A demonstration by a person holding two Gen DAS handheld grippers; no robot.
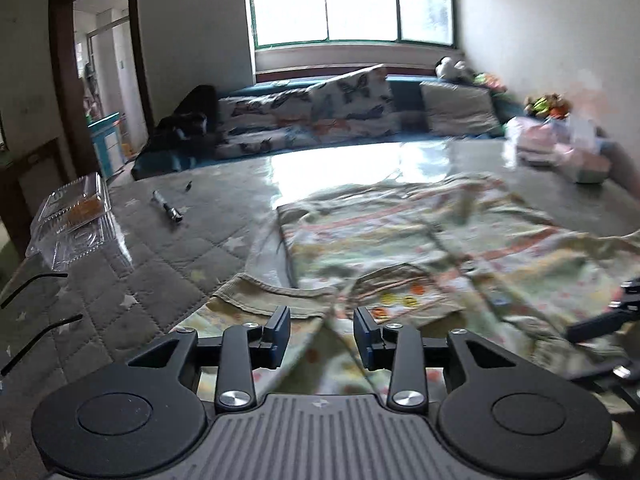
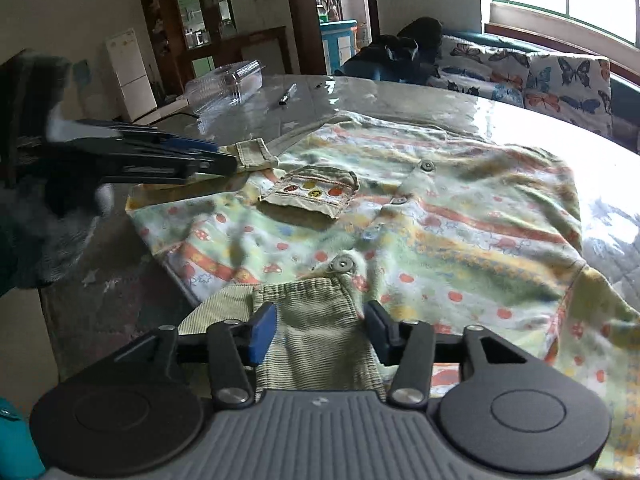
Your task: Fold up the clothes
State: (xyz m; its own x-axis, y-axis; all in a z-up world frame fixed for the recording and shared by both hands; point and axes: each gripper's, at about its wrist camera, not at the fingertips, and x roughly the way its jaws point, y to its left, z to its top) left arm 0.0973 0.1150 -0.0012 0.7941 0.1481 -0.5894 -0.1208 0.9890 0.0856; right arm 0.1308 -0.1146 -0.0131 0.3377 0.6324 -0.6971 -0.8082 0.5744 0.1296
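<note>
Corduroy collar (image 2: 316, 340) between right fingers (image 2: 262, 334)

Garment (image 2: 420, 232) spread flat on tabletop (image 1: 168, 240), filling centre and 3 o'clock side of left wrist view. Pocket (image 2: 310, 196) on garment front, at 9 o'clock of button row (image 2: 427, 166). Collar (image 2: 316, 332) at garment's near edge, between right gripper (image 2: 320, 330) fingers. Left gripper (image 1: 322, 334) above near hem. Pen (image 1: 167, 207) on tabletop at 10 o'clock of garment, well apart. Plastic container (image 1: 76, 224) at tabletop edge, 9 o'clock of pen. Sofa (image 1: 304, 116) behind tabletop at 12 o'clock; window (image 1: 352, 0) above sofa. Folded pile (image 1: 556, 148) on tabletop at 2 o'clock, far corner.
</note>
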